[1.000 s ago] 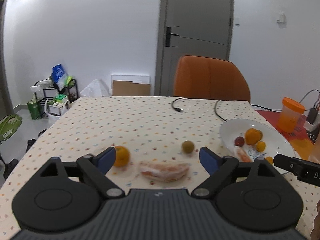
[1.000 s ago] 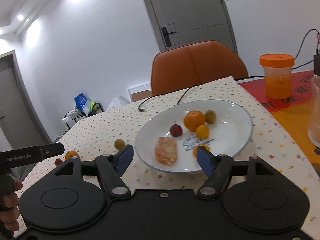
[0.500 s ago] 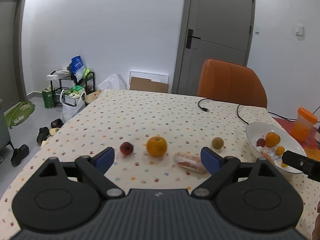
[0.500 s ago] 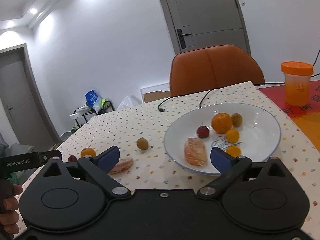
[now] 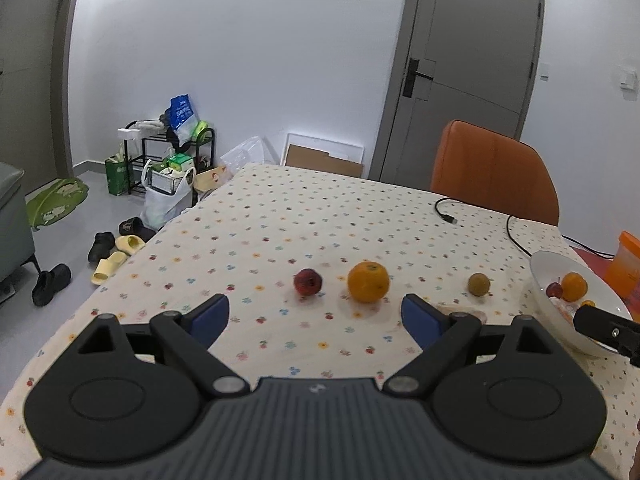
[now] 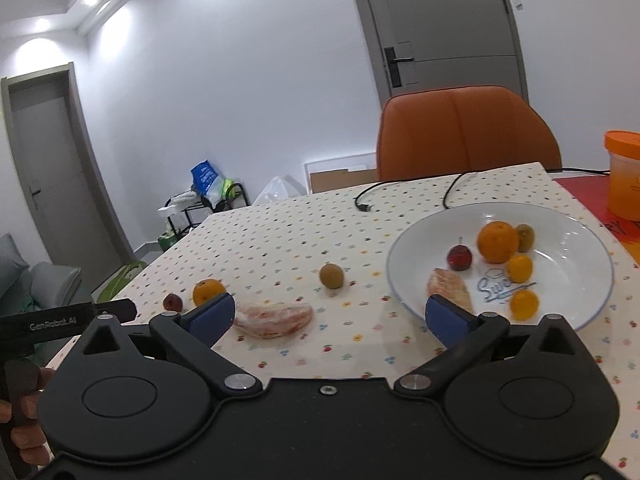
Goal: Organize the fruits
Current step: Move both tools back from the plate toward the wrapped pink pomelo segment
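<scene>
On the dotted tablecloth lie a small red fruit (image 5: 307, 282), an orange (image 5: 368, 282), a brown-green kiwi (image 5: 479, 284) and a peeled citrus piece (image 6: 274, 318). The white plate (image 6: 576, 248) holds an orange (image 6: 498, 241), a red fruit (image 6: 459, 257), a kiwi, two small yellow fruits and a peeled piece (image 6: 448, 288). My left gripper (image 5: 316, 316) is open and empty, just short of the red fruit and orange. My right gripper (image 6: 328, 314) is open and empty, with the peeled piece just ahead of its left finger.
An orange chair (image 5: 494, 172) stands at the table's far side, with a black cable (image 5: 448, 216) lying before it. An orange-lidded jar (image 6: 624, 176) sits on a red mat at the right. Shoes and bags lie on the floor at the left.
My left gripper has swung left, so the red fruit and orange now sit between its fingers' line. My right gripper has pulled back and left, away from the plate, bringing the loose fruit into view.
</scene>
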{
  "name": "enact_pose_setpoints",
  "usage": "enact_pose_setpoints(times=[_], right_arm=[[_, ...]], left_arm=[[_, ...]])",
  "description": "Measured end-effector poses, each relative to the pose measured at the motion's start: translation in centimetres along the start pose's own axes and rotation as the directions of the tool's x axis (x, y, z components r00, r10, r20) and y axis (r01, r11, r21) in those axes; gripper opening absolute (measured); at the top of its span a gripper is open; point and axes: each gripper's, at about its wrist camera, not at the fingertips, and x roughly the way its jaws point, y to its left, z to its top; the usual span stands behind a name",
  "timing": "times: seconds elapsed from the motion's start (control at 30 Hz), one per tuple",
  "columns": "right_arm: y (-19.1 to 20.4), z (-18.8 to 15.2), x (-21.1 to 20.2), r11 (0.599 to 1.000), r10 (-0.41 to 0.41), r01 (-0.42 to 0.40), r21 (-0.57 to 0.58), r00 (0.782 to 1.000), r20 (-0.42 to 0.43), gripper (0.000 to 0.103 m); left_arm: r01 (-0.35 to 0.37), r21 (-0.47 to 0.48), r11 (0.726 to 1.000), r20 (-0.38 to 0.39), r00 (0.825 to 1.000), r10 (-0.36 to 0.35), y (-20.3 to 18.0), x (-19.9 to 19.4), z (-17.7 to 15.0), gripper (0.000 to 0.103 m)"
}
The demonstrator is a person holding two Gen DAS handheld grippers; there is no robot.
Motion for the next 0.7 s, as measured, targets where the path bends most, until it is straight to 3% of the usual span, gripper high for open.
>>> enact_pose_setpoints(times=[0.23, 0.7], right_arm=[[1.4, -0.3, 1.7, 1.000, 0.022, -0.023, -0.022, 0.999, -0.047, 0.103], [4.0, -0.3, 5.2, 0.997, 0.043, -0.050, -0.051, 0.991, -0.130, 0.103]], left_arm=[[-0.024, -0.021, 0.999, -0.010, 1.000, 0.024, 1.2, 0.7, -0.2, 0.098], [-0.047, -0.063, 0.997, -0.032, 0.998, 0.045, 3.5, 2.1, -0.2, 0.098]])
